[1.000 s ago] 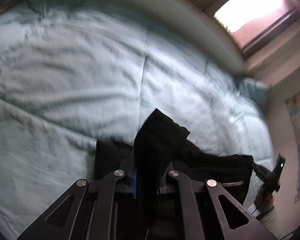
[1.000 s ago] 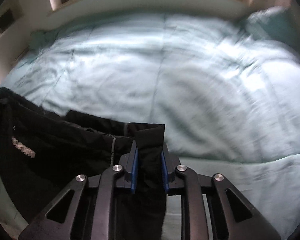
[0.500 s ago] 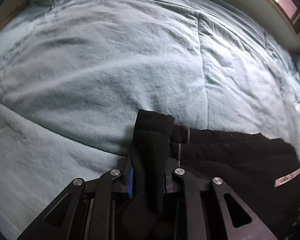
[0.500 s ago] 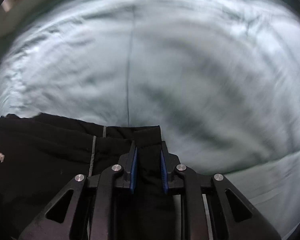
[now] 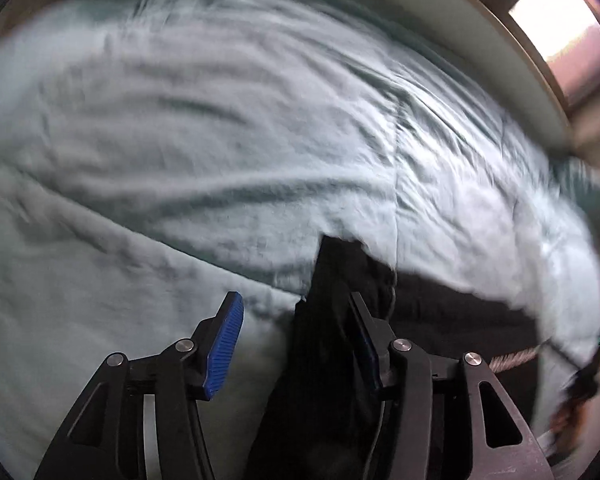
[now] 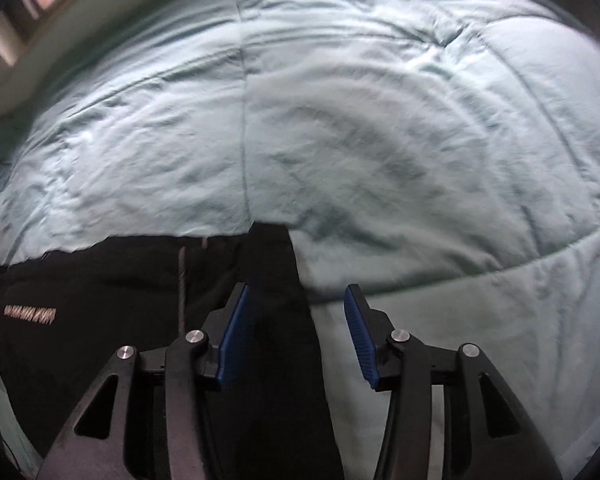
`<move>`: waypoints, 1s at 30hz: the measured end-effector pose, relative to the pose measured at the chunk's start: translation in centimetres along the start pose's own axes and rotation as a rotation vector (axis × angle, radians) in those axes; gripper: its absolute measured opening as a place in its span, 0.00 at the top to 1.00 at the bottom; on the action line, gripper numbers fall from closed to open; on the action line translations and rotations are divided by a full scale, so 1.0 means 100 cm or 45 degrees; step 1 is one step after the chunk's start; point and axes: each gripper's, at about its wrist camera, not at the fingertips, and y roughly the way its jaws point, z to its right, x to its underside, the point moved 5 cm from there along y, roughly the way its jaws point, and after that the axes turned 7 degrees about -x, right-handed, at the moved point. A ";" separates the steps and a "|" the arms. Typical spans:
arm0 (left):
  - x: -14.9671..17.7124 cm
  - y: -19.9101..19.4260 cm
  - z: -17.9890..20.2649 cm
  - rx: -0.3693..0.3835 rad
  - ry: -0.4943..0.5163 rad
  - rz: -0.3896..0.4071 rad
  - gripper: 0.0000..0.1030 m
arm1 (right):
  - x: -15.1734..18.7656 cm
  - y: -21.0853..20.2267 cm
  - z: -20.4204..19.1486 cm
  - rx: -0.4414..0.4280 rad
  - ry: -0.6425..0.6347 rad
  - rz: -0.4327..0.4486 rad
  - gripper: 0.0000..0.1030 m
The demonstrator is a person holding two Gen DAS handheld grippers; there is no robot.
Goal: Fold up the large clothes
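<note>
Both sets of jaws have just been opening. Left gripper [image 5: 296, 336] and right gripper [image 6: 300, 332] stand parted, a strip of the black garment [image 6: 112, 292] between each, touching one pad only. Judged a release: garment laid lower-frame on the pale green duvet [image 6: 380, 120].

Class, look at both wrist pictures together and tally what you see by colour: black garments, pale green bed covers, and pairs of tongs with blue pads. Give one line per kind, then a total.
Black garment: 1
Pale green bed cover: 1
Tongs with blue pads: 2, the left tongs and the right tongs
Total: 4
</note>
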 end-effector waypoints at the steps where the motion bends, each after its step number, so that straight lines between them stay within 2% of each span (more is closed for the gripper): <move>1: 0.000 -0.008 0.002 -0.022 0.024 0.023 0.47 | 0.007 -0.010 -0.003 -0.008 -0.003 0.007 0.51; 4: 0.012 -0.034 0.009 -0.076 0.094 0.070 0.47 | 0.025 -0.039 -0.020 -0.082 -0.011 0.039 0.51; 5: 0.020 -0.047 0.017 -0.059 0.126 0.092 0.47 | 0.034 -0.045 -0.035 -0.105 -0.026 0.049 0.51; 7: 0.035 -0.063 0.034 0.005 0.151 0.110 0.47 | 0.047 -0.064 -0.056 -0.145 -0.091 0.062 0.50; 10: 0.075 -0.090 0.072 0.154 0.205 0.113 0.47 | 0.066 -0.080 -0.090 -0.204 -0.156 0.072 0.50; 12: 0.101 -0.097 0.095 0.176 0.237 0.118 0.47 | 0.080 -0.083 -0.117 -0.259 -0.202 0.066 0.49; 15: 0.143 -0.091 0.128 0.254 0.284 0.063 0.47 | 0.102 -0.076 -0.149 -0.264 -0.307 0.035 0.46; 18: 0.182 -0.069 0.143 0.243 0.325 -0.014 0.47 | 0.127 -0.052 -0.169 -0.236 -0.396 -0.026 0.42; 20: 0.200 -0.045 0.140 0.214 0.296 -0.063 0.47 | 0.142 -0.024 -0.169 -0.157 -0.428 -0.090 0.39; 22: 0.209 -0.016 0.129 0.197 0.220 -0.142 0.47 | 0.156 -0.002 -0.165 -0.126 -0.405 -0.137 0.33; 24: 0.209 -0.006 0.121 0.240 0.141 -0.182 0.48 | 0.164 0.011 -0.161 -0.137 -0.389 -0.172 0.32; 27: 0.203 -0.016 0.122 0.244 0.159 -0.177 0.47 | 0.164 0.004 -0.160 -0.154 -0.380 -0.174 0.33; 30: 0.193 -0.037 0.125 0.263 0.179 -0.147 0.47 | 0.152 -0.020 -0.161 -0.254 -0.351 -0.140 0.34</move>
